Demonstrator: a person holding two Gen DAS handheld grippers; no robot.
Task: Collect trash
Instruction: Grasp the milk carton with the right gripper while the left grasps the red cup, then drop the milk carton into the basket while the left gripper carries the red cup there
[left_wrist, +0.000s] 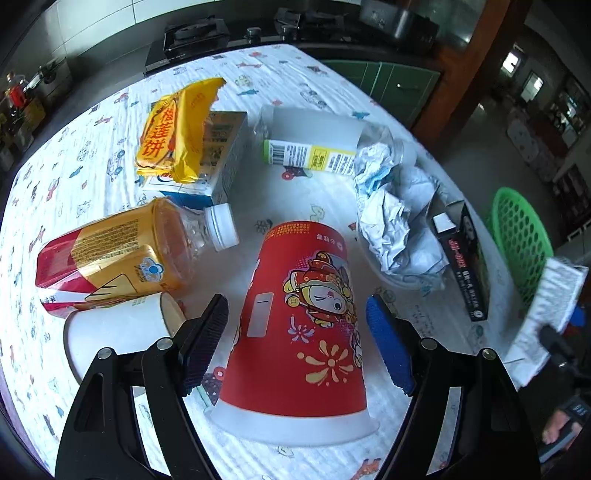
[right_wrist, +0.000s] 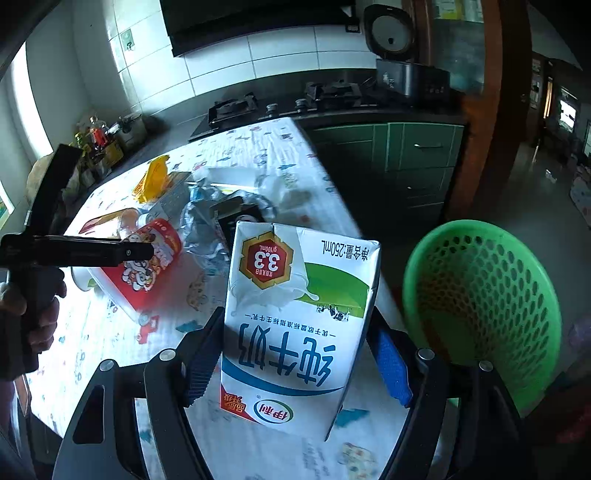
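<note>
In the left wrist view, the left gripper (left_wrist: 297, 339) hangs over the patterned tablecloth (left_wrist: 85, 155) with its fingers spread. A red paper cup (left_wrist: 295, 328) lies on its side between them, rim toward the camera; neither pad touches it, with a gap showing on each side. Just left of it lie a white paper cup (left_wrist: 118, 328) and an orange drink bottle (left_wrist: 118, 251); crumpled paper (left_wrist: 395, 221) sits to the right.

In the right wrist view, the right gripper (right_wrist: 297, 354) pinches a white milk carton (right_wrist: 299, 317) between both pads, lifted off the table. A green basket (right_wrist: 487, 302) stands just to the right, past the table's edge.
</note>
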